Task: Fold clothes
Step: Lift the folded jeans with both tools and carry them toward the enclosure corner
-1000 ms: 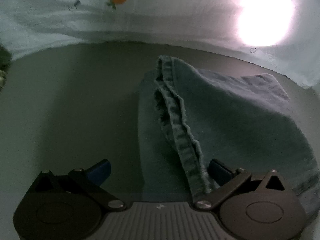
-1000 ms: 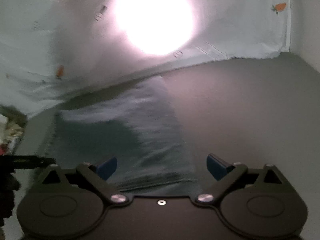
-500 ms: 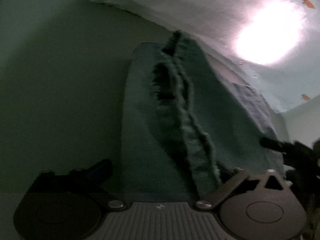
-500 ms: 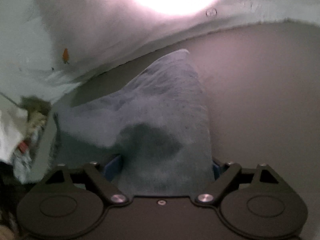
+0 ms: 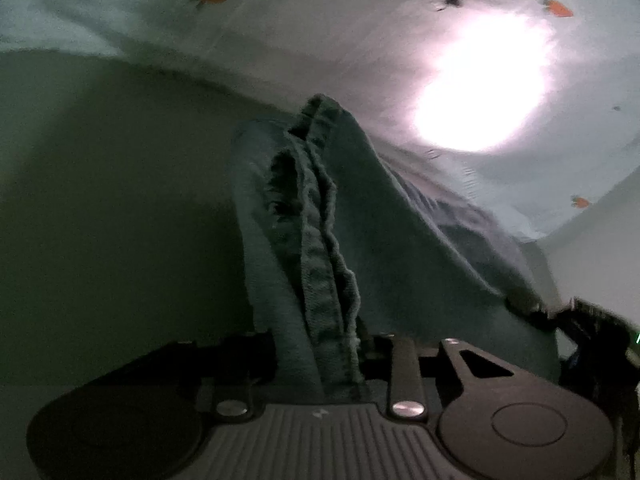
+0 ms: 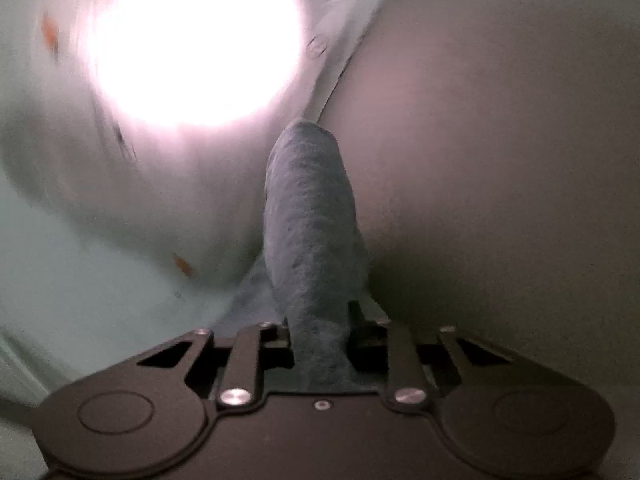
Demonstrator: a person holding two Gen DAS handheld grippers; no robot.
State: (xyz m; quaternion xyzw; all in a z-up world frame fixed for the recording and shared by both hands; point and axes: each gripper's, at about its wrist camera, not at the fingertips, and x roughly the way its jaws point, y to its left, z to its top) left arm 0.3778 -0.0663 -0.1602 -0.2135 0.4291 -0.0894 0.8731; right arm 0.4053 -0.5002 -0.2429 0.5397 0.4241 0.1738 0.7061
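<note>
Left gripper [image 5: 320,360]: closed on the hemmed edge of the teal towel [image 5: 400,248]; the 2 jaws are pressed together with the bunched hem between them.
Right gripper [image 6: 320,340]: clamped tight on another part of the same towel [image 6: 316,220], the cloth squeezed into a narrow roll between the jaws.
Towel, left wrist view: it rises from 6 o'clock toward 12 o'clock in a tented ridge, the stitched hem running up the middle, and slopes down toward 4 o'clock, where a dark blurred shape [image 5: 580,328] meets its far corner; what that shape is I cannot tell.
Towel, right wrist view: a thick fuzzy column running from the jaws up to the centre, tip blurred.
Counter [image 5: 100,200]: plain grey-green, filling the 9 o'clock side under the towel.
Backdrop [image 5: 320,20]: pale sheet printed with small orange carrots, at 12 o'clock.
Glare [image 6: 192,40]: bright washed-out spot at 11 o'clock in the right wrist view.
</note>
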